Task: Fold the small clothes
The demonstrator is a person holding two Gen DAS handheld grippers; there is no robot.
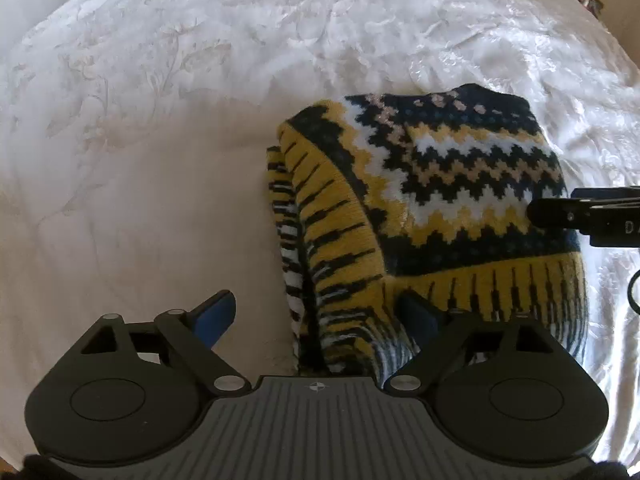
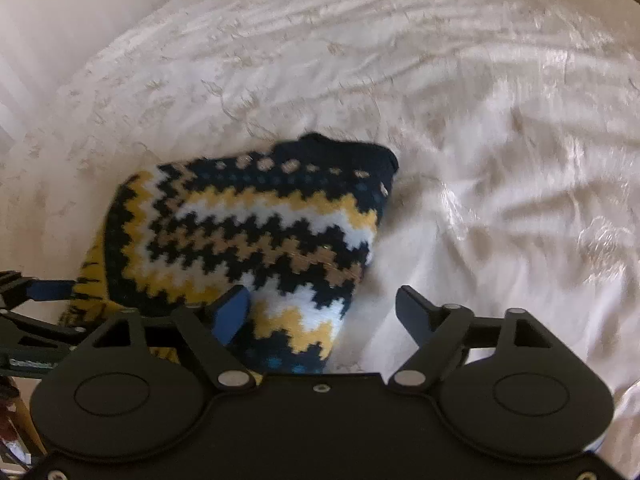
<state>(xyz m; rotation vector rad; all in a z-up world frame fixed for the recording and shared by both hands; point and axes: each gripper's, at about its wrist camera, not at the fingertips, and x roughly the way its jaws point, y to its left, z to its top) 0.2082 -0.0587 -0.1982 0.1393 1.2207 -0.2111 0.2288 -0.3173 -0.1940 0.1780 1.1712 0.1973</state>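
A: What does the left wrist view give you that the right one doesn't?

B: The sweater's (image 1: 432, 208) striped yellow hem and the layered folded edge at 9 o'clock. The right tongs (image 1: 560, 212) poke in from 3 o'clock, over the knit.

A: And the right wrist view?

B: The dark neck end of the sweater (image 2: 256, 232) at 12 o'clock, plus the left tongs (image 2: 48, 292) coming in at 9 o'clock – blurred, though.

A: Count?

B: One sweater, folded, lying on the white bedspread (image 1: 160, 100). Two tongs, both spread apart, gripping nothing – the left tongs (image 1: 316, 316) straddle the hem, the right tongs (image 2: 324, 312) sit over the sweater's near corner.
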